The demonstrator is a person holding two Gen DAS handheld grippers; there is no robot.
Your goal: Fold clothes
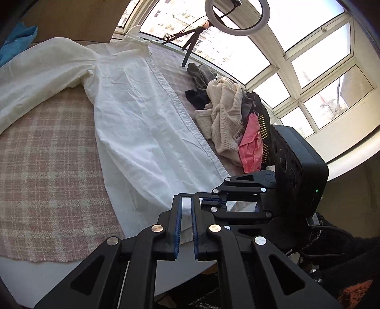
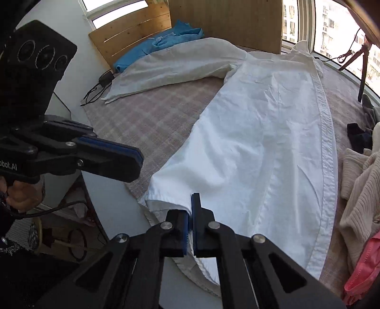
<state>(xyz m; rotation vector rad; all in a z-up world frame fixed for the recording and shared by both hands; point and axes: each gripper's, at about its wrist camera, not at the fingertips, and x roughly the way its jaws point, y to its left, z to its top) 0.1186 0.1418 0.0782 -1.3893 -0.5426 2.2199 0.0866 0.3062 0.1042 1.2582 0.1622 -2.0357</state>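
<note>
On the tabletop (image 2: 111, 197), over a pink plaid cloth (image 1: 47, 166): white shirt (image 1: 133, 114) spread flat, one sleeve stretched out toward a blue garment (image 2: 166, 38) at the far edge. Near hem pinched in the right hand-held gripper (image 2: 190, 228), blue pads pressed together on the fabric. Left hand-held gripper (image 1: 186, 228) narrowly parted, hem edge lying between its pads; whether clamped, cannot tell. Seen from the right wrist, held off the tabletop's near edge beside the shirt corner. Heaped beside the shirt's buttoned edge: beige knit sweater (image 1: 225, 118), pink garment (image 1: 250, 147), dark pieces. Ring light (image 1: 237, 16) against the window behind.
</note>
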